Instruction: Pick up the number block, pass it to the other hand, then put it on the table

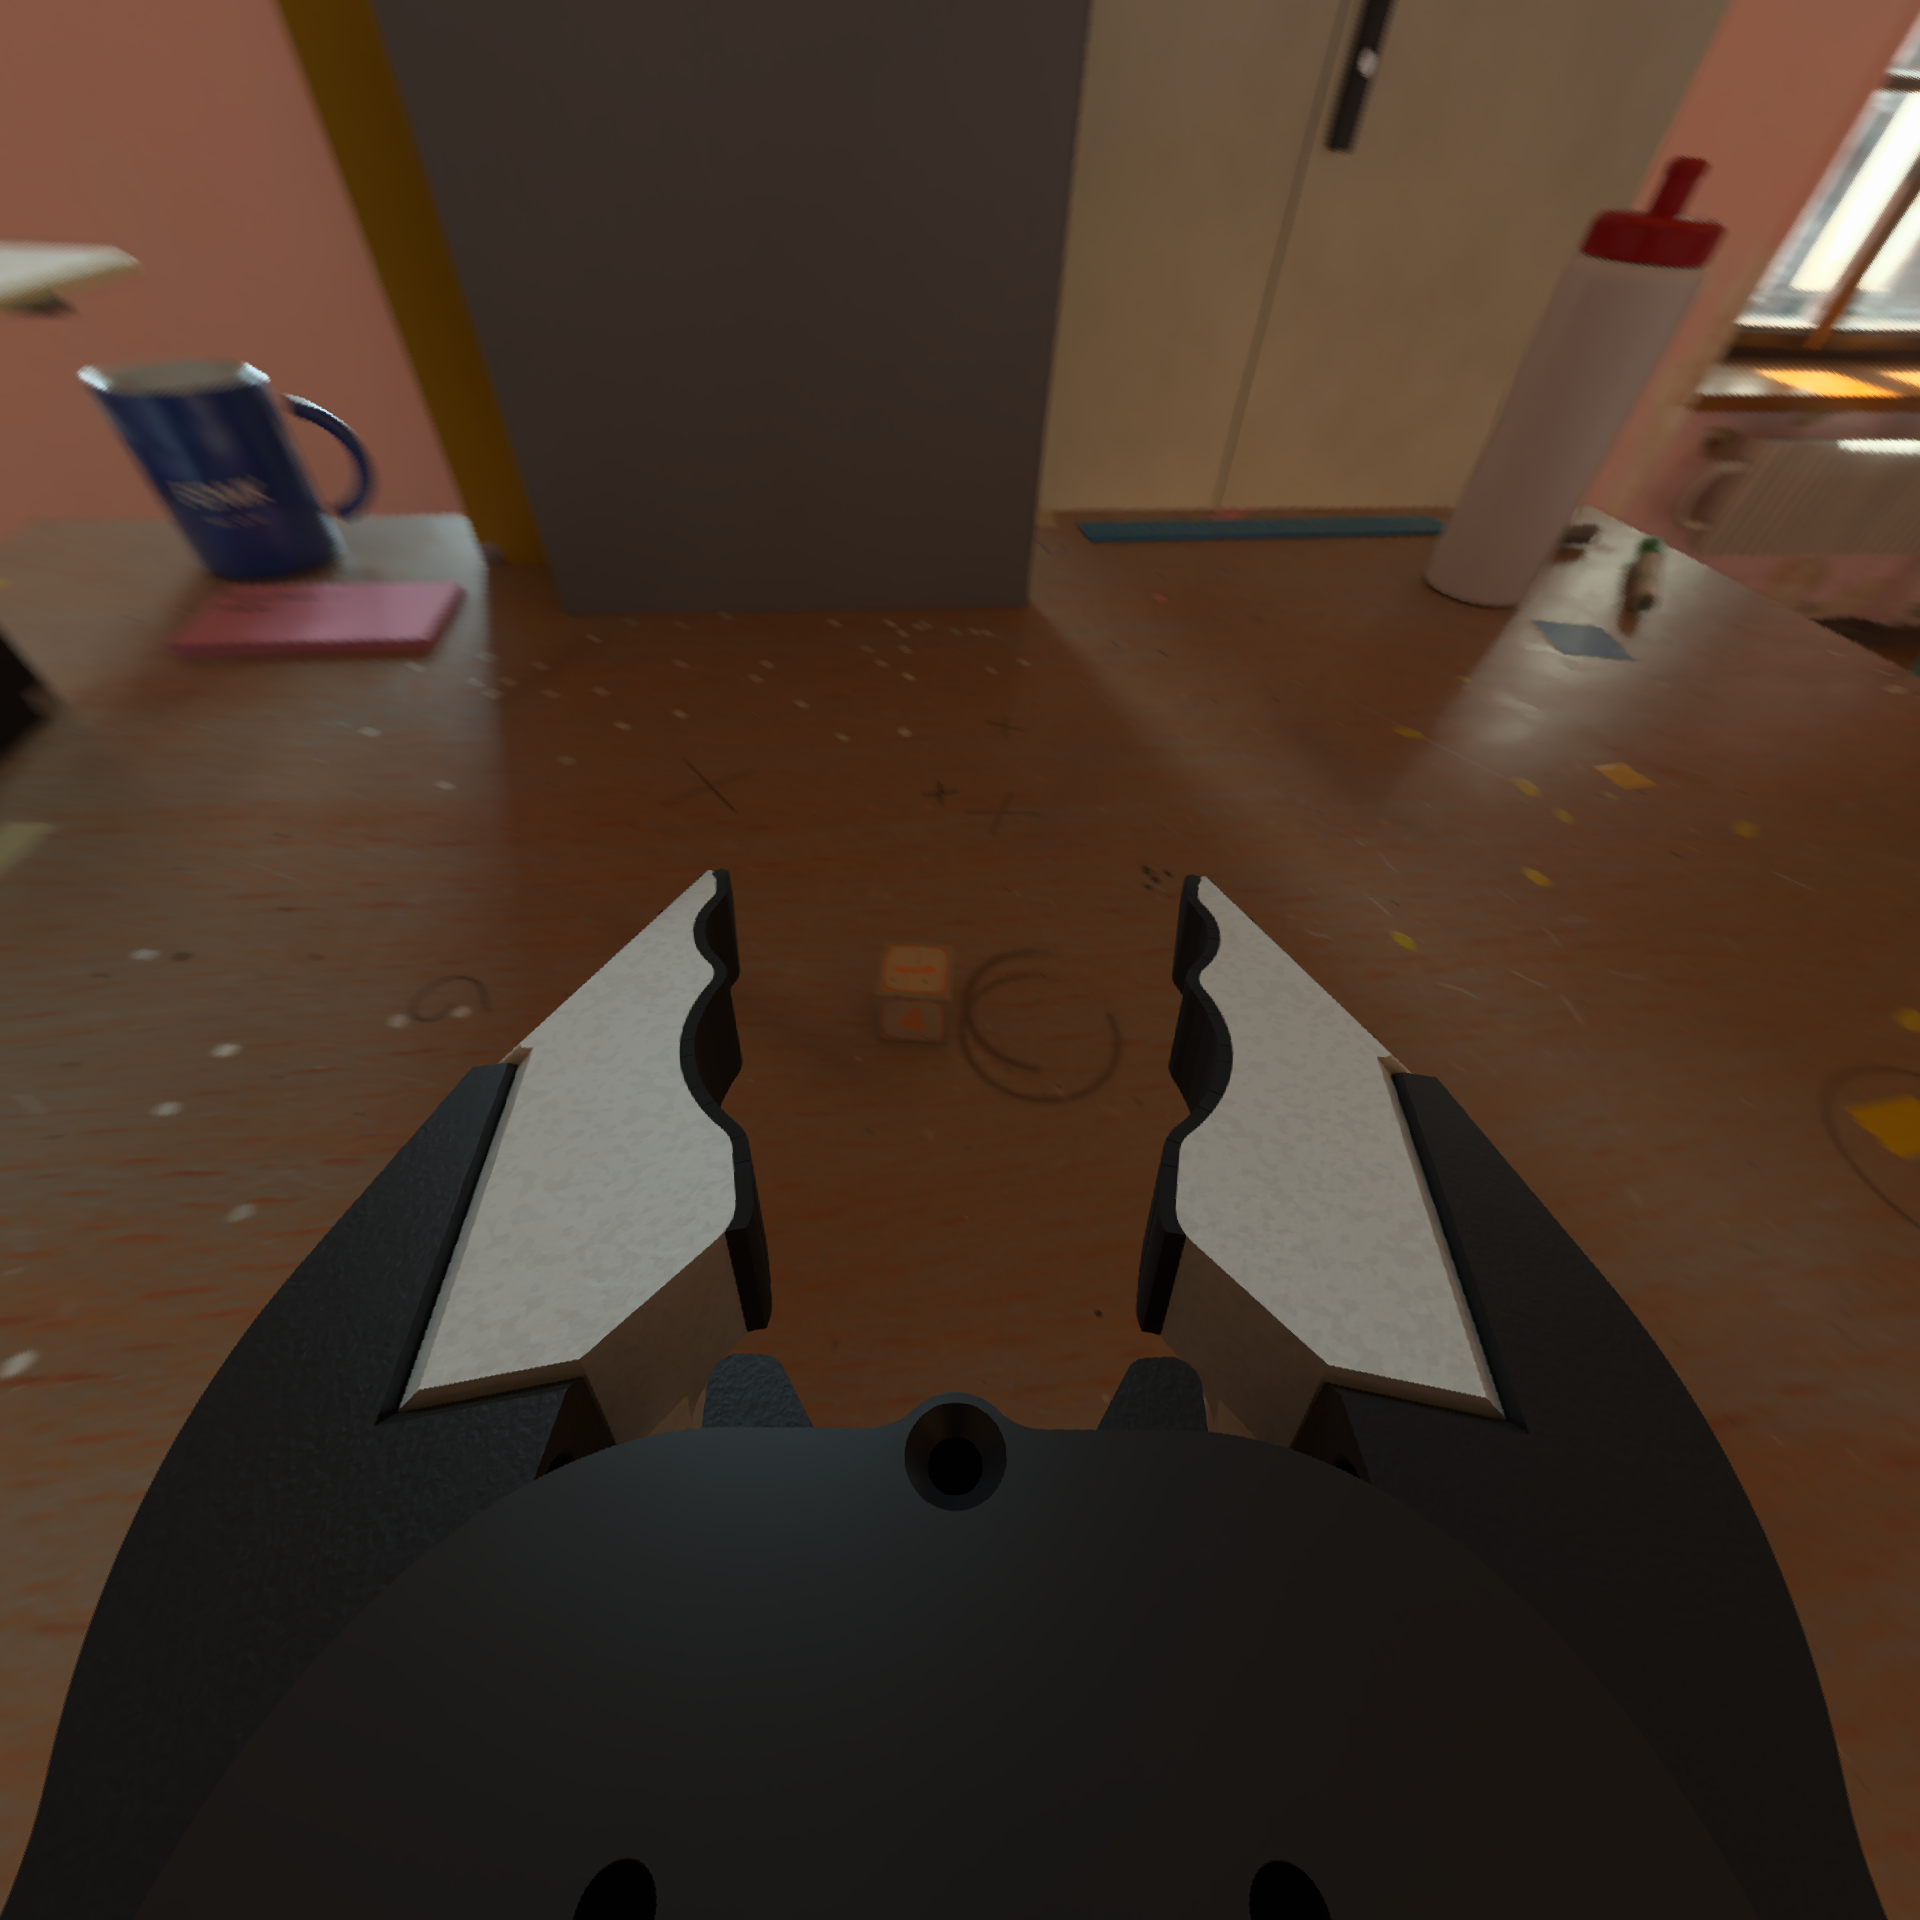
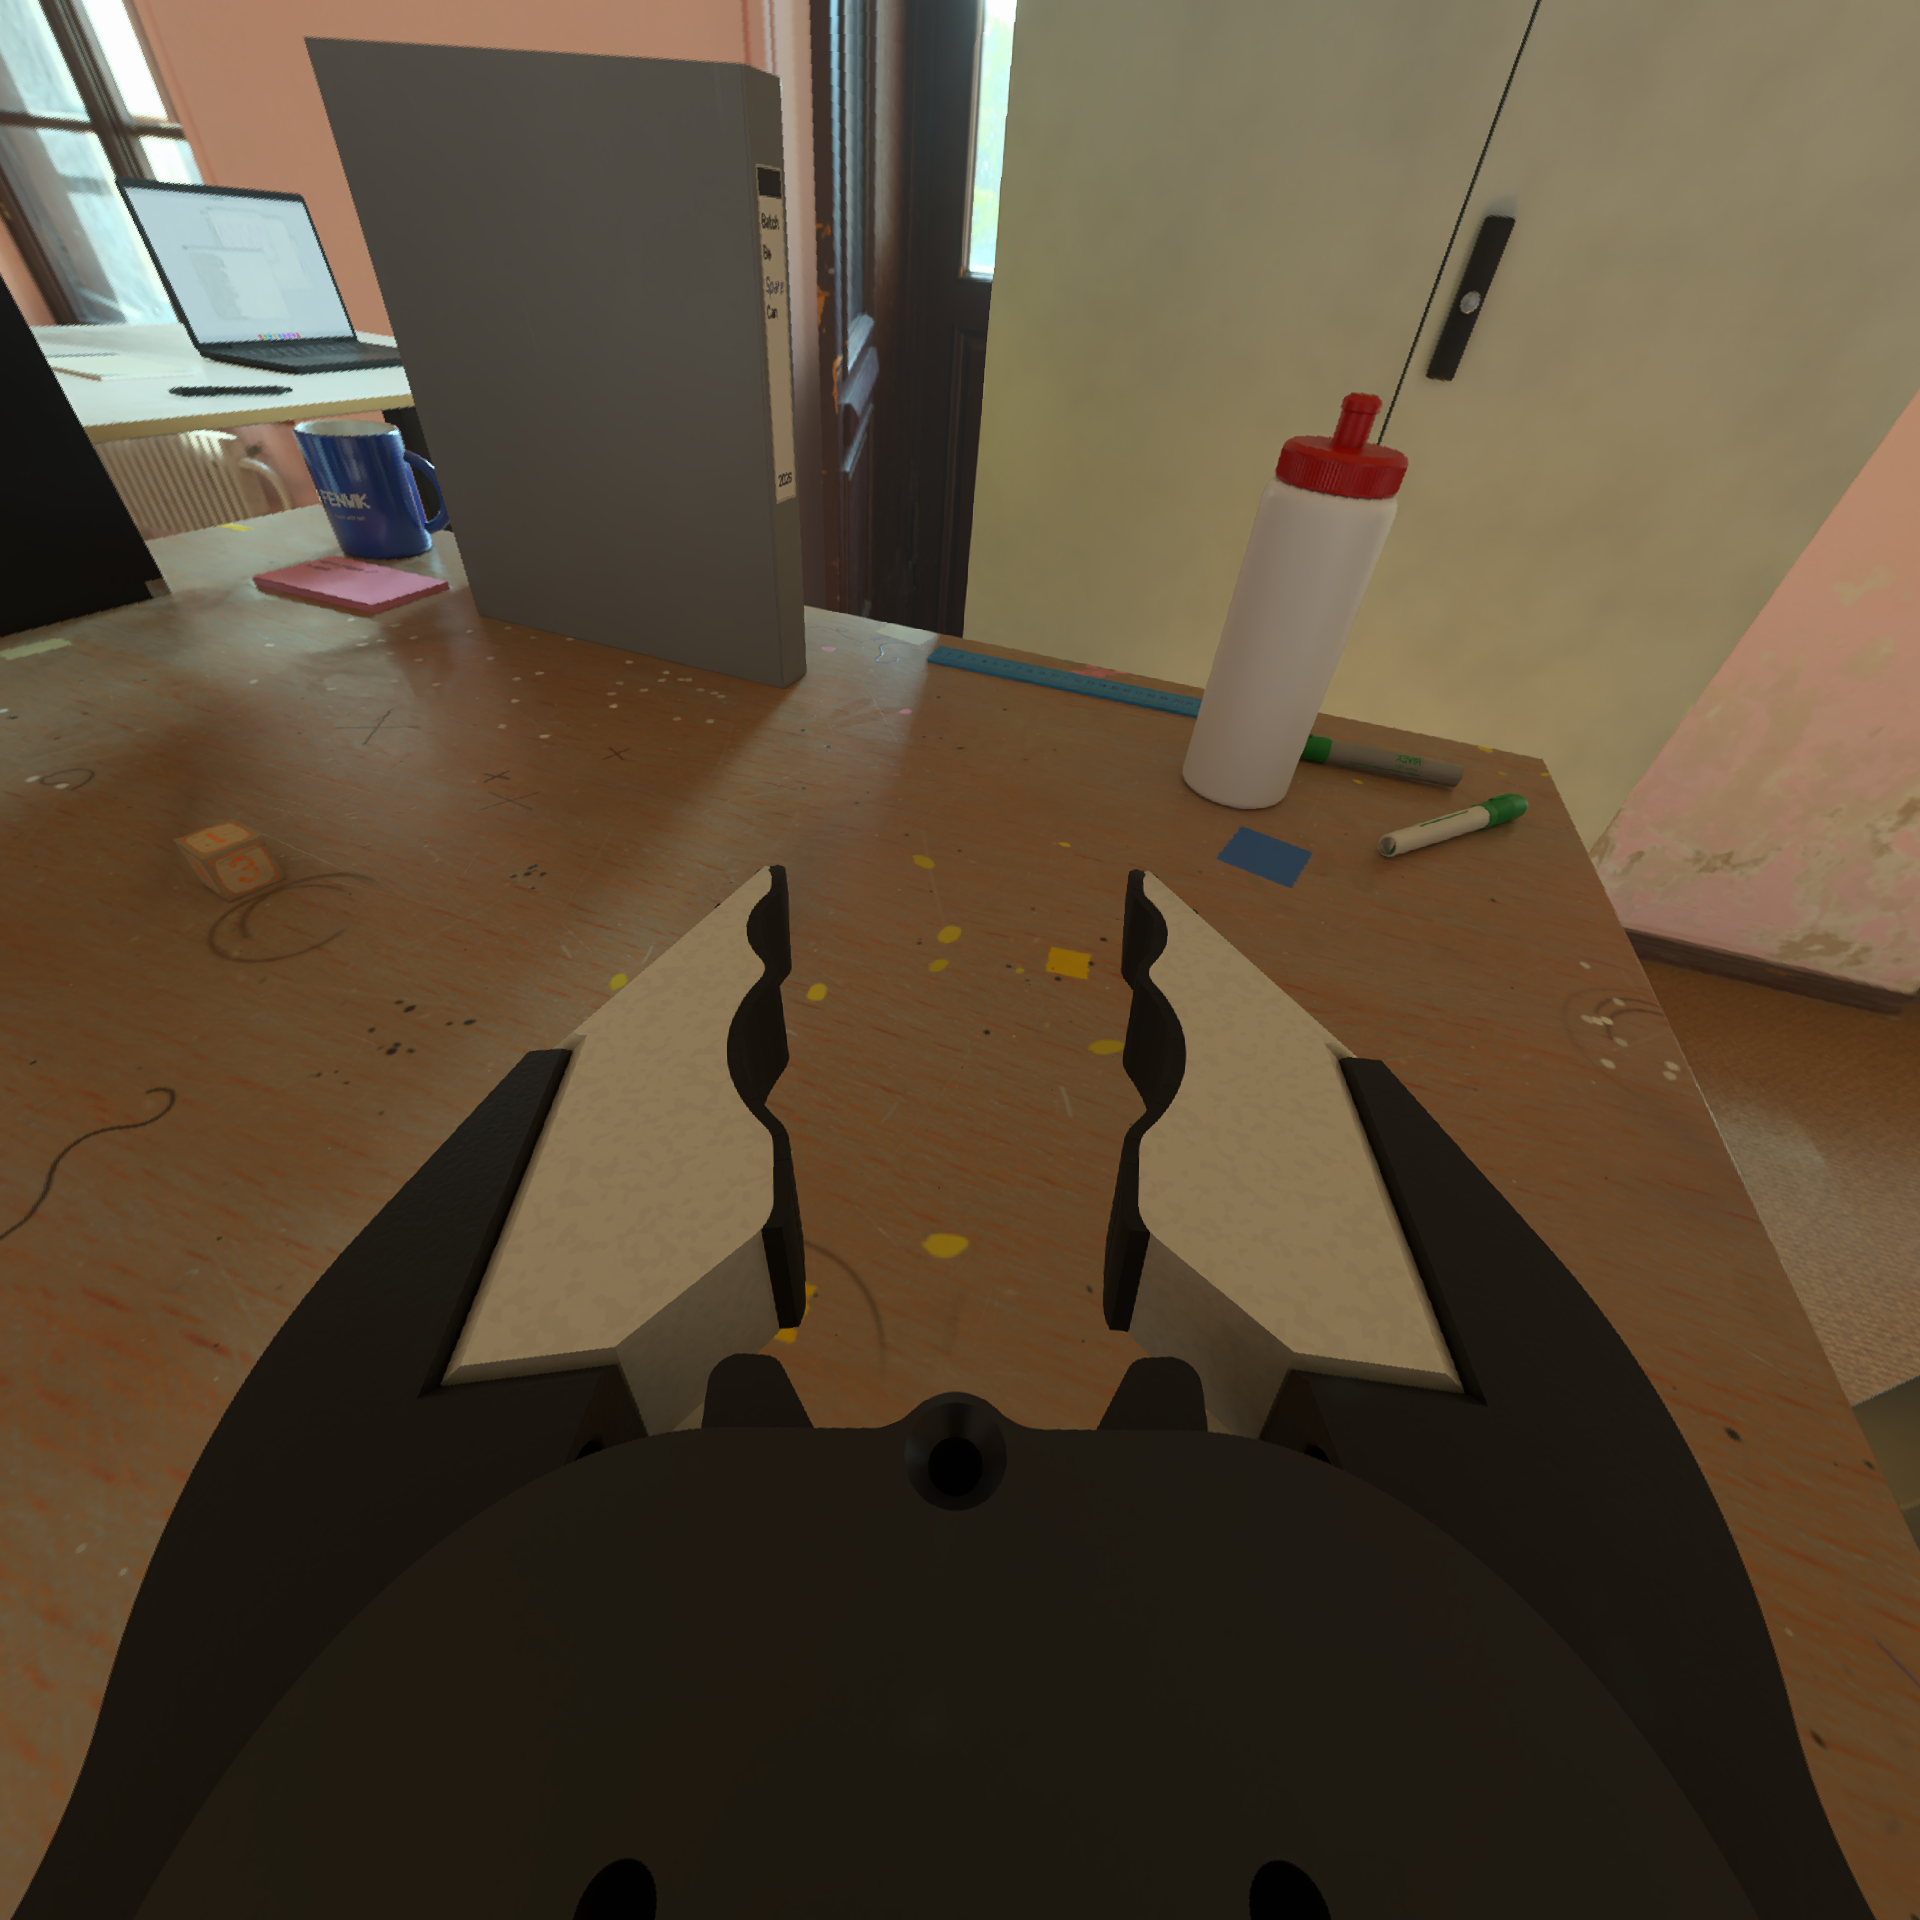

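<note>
The number block (image 1: 914,992) is a small pale wooden cube with orange markings. It rests on the brown wooden table (image 1: 1351,831). In the left wrist view it lies ahead of my left gripper (image 1: 956,883), between the lines of the two open fingers, with nothing held. In the right wrist view the block (image 2: 229,857) lies far to the left, well away from my right gripper (image 2: 954,878), which is open and empty above the table (image 2: 520,1039).
A grey binder (image 2: 582,353) stands at the back. A blue mug (image 2: 369,488) and pink notepad (image 2: 348,582) sit back left. A white bottle with red cap (image 2: 1288,623), two green markers (image 2: 1455,823), a blue ruler (image 2: 1060,681) and the table's right edge lie to the right.
</note>
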Robot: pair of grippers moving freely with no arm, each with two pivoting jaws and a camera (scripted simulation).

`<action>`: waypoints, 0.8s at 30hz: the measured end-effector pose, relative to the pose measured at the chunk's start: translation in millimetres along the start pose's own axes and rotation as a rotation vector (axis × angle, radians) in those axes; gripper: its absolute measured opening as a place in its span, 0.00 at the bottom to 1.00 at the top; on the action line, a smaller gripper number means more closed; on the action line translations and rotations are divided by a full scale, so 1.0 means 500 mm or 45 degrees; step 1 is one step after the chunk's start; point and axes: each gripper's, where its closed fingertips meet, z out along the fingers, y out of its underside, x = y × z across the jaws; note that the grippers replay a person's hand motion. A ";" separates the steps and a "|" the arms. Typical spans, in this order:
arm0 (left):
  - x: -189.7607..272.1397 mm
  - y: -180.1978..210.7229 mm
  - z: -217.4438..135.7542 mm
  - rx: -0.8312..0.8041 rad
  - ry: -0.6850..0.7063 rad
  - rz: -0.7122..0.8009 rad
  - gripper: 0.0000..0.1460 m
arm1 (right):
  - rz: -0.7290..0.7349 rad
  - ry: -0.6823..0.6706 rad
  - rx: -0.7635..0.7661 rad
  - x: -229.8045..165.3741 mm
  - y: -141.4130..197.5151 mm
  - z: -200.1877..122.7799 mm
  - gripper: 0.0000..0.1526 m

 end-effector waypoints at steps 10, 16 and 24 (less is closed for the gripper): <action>0.017 0.039 -0.005 -0.144 0.158 0.288 0.60 | -0.156 0.114 -0.113 0.004 0.050 -0.038 0.43; 0.039 -0.029 0.024 -0.415 0.597 1.081 0.63 | -0.208 0.083 -0.092 0.009 0.036 -0.043 0.45; -0.001 0.042 0.125 -1.031 1.065 1.683 0.53 | -0.256 0.109 -0.109 0.023 0.032 -0.049 0.46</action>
